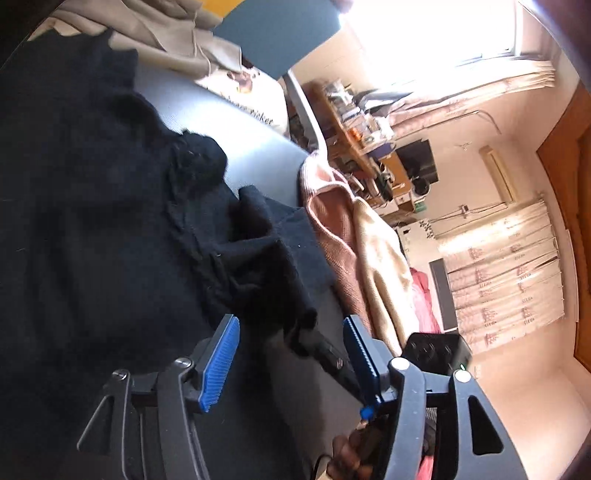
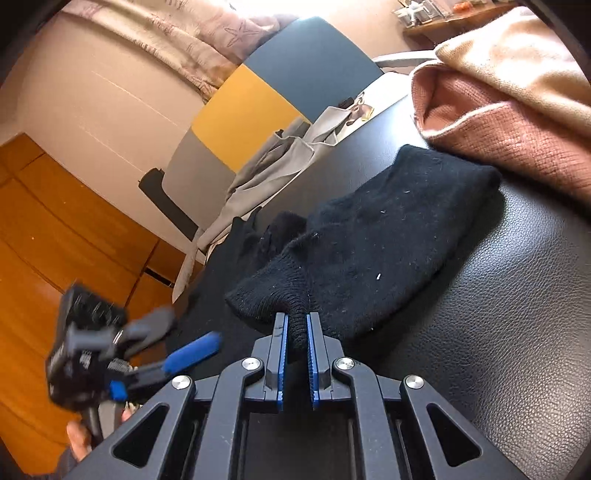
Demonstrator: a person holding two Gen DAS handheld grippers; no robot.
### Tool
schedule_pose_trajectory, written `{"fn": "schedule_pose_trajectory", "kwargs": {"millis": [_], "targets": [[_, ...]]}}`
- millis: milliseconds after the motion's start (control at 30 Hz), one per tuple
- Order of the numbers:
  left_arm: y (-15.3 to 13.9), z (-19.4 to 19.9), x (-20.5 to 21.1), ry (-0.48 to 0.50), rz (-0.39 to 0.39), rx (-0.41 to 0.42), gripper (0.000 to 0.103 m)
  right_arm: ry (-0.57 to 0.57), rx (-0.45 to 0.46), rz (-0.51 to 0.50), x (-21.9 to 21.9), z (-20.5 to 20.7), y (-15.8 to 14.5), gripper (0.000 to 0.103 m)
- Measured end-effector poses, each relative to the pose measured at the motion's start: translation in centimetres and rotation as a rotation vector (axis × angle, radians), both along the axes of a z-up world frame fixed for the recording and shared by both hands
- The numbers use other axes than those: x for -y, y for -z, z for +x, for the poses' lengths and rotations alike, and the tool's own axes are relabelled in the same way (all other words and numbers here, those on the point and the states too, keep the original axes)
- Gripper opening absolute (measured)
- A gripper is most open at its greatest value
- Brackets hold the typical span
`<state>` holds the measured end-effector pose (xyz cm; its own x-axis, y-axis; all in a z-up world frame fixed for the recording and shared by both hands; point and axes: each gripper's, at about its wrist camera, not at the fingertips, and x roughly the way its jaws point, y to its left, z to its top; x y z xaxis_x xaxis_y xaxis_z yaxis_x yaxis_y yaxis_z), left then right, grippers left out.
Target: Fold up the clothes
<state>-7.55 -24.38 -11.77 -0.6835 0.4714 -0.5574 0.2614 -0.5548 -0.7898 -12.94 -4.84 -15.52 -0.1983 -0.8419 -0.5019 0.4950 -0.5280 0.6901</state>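
Blue pads of the left hand-held gripper (image 1: 291,354) sat closest in the left wrist view, spread wide apart with nothing pinched between them. A fold of the black sweater (image 1: 122,229) hung just beyond the gap, though I could not tell if it touched either pad. That sweater lay rumpled over a dark leather surface (image 1: 321,373), filling most of the left side. Past its far edge a pink knit (image 1: 328,218) and a cream knit (image 1: 380,251) were heaped side by side. A beige garment (image 1: 162,37) was bunched at the top, beside a chair back (image 1: 280,33). Bright light poured through a window (image 1: 436,33) above pale curtains (image 1: 506,273).

From the right wrist view, the right hand-held gripper (image 2: 295,328) was clenched on a ribbed edge of the black sweater (image 2: 373,236), the knit squeezed into a narrow tuck between the blue pads. The rest of the sweater spread away across the leather surface (image 2: 517,295). Pink knit (image 2: 498,136) and cream knit (image 2: 517,62) lay just past it, at the upper right. A grey garment (image 2: 273,166) draped down by the chair back (image 2: 258,103) of blue, yellow and grey panels. At the lower left the left hand-held gripper (image 2: 177,354) appeared blurred, pads parted, over a wooden floor (image 2: 55,221).
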Motion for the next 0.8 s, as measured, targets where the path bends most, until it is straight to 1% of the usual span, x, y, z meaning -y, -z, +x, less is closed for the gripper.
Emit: {"fn": "schedule_pose_trajectory", "kwargs": {"millis": [100, 167, 233, 267, 300, 333, 367, 400, 433, 533, 600, 633, 700, 767, 800], "targets": [[1.0, -1.8, -0.7, 0.018, 0.040, 0.043, 0.064, -0.010, -0.008, 0.008, 0.4, -0.2, 0.2, 0.010], [1.6, -2.5, -1.2, 0.027, 0.053, 0.068, 0.064, -0.024, -0.032, 0.030, 0.7, -0.1, 0.2, 0.010], [2.1, -3.3, -1.9, 0.054, 0.042, 0.094, 0.060, -0.035, -0.039, 0.040, 0.9, 0.0, 0.3, 0.010], [2.2, -3.7, -2.3, 0.068, 0.021, 0.105, 0.045, -0.035, -0.041, 0.042, 0.9, 0.1, 0.4, 0.010], [2.3, -4.1, -2.8, 0.083, -0.002, 0.117, 0.018, -0.035, -0.044, 0.043, 0.8, 0.2, 0.5, 0.011], [2.2, -4.5, -3.3, 0.098, -0.032, 0.118, 0.014, -0.035, -0.047, 0.045, 0.8, 0.2, 0.5, 0.014], [1.8, -4.8, -3.5, 0.106, -0.064, 0.110, 0.004, -0.036, -0.049, 0.047, 0.7, 0.3, 0.6, 0.015], [1.2, -5.0, -3.8, 0.114, -0.103, 0.100, 0.003, -0.035, -0.051, 0.048, 0.7, 0.4, 0.7, 0.015], [0.2, -5.2, -3.6, 0.116, -0.116, 0.079, 0.003, -0.028, -0.053, 0.040, 0.1, 0.6, 0.5, 0.018], [-3.1, -5.5, -2.8, 0.119, -0.145, 0.011, 0.003, -0.005, -0.056, 0.017, -1.6, 1.1, 0.1, 0.027], [-5.9, -5.6, -1.5, 0.105, -0.147, -0.042, 0.003, 0.009, -0.058, 0.002, -2.7, 1.5, -0.2, 0.034], [-7.4, -5.7, -0.9, 0.098, -0.148, -0.069, 0.003, 0.009, -0.060, -0.001, -3.3, 1.8, -0.4, 0.040], [-10.4, -5.5, 0.3, 0.084, -0.160, -0.134, 0.003, -0.007, -0.062, 0.019, -3.8, 2.5, -0.5, 0.041], [-14.1, -5.0, 1.5, 0.066, -0.207, -0.202, 0.003, -0.038, -0.063, 0.044, -3.9, 3.4, -0.3, 0.041], [-15.1, -4.8, 1.9, 0.060, -0.214, -0.221, 0.003, -0.047, -0.058, 0.050, -3.8, 3.7, -0.1, 0.041]]}}
